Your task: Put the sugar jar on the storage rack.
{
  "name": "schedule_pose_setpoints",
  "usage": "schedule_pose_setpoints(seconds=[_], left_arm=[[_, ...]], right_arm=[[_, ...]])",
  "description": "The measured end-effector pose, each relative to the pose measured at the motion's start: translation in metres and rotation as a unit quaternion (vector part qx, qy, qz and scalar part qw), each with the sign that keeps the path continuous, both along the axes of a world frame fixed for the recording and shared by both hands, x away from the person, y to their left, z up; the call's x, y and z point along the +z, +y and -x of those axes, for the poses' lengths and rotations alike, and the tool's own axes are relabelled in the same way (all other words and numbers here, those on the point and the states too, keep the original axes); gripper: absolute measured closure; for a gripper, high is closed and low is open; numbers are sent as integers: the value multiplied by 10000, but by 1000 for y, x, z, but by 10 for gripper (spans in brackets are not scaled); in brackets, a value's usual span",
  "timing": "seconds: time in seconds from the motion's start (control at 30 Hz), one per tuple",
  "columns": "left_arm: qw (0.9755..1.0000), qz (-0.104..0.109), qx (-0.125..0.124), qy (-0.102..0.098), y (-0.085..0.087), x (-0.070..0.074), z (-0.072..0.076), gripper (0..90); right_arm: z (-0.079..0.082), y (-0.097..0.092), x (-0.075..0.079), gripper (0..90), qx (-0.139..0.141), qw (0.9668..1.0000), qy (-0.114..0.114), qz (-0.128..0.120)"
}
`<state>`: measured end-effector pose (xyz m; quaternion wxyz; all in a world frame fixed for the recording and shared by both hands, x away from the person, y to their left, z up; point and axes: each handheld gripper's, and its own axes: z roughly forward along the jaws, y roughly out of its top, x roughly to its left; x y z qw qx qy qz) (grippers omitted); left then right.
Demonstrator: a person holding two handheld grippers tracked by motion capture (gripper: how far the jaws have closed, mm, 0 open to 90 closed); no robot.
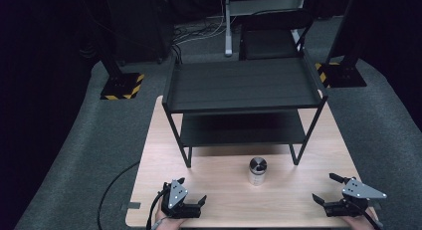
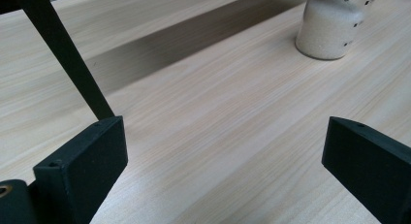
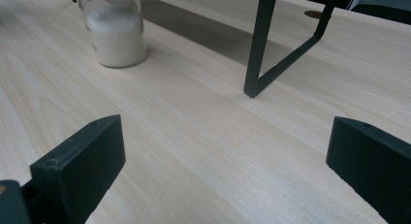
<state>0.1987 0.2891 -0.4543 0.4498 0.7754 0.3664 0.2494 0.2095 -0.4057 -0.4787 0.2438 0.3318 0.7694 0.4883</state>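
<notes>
From the high view I see my left tool [image 1: 191, 192] low on the bench [image 1: 224, 200] at about seven o'clock, jaws spread apart and holding nothing. My right tool [image 1: 328, 188] sits at about five o'clock, also spread and empty. Between them, a little toward twelve o'clock, stands the jar [image 1: 257, 171], upright on the bench with a metal lid and pale contents. It is just in front of the black two-tier rack [image 1: 244, 85], whose shelves look bare from here. Neither tool touches the jar; both are well apart from it.

In the left gripper view, the two black jaws stand wide at the bottom corners with bare wood between them. The jar [image 2: 330, 32] is up at about one o'clock, its lower part packed with white grains, a wire clasp near its top. A rack leg [image 2: 68, 59] slants down at about eleven o'clock.

In the right gripper view, the jaws are again wide apart over bare wood. The jar [image 3: 116, 35] is at about eleven o'clock, upright, and a rack leg [image 3: 259, 44] with its foot bar drops at about one o'clock.

My read: the work is at its very start. Nothing is gripped, the jar stands untouched, and the rack holds nothing. The approach, the grasp and, I would guess, a placement on the rack are all left to do.
</notes>
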Motion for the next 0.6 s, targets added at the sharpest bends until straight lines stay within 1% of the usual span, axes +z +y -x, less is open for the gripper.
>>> schedule_pose_setpoints(seconds=[0.3, 0.33, 0.43, 0.6], left_arm=[[10000, -11, 6, 8, -1, 0, 0, 25], [10000, 1, 1, -2, -1, 0, 0, 28], [10000, -20, -10, 6, -1, 0, 0, 30], [10000, -34, -36, 12, -2, 0, -1, 29]], right_arm=[[-1, 10, 2, 0, 220, 9997, -42, 25], [-2, 15, 3, 0, 312, 9995, -59, 64], [-5, 21, 4, 0, 457, 9989, -64, 71], [-13, 38, 7, 0, 682, 9976, -64, 101]])
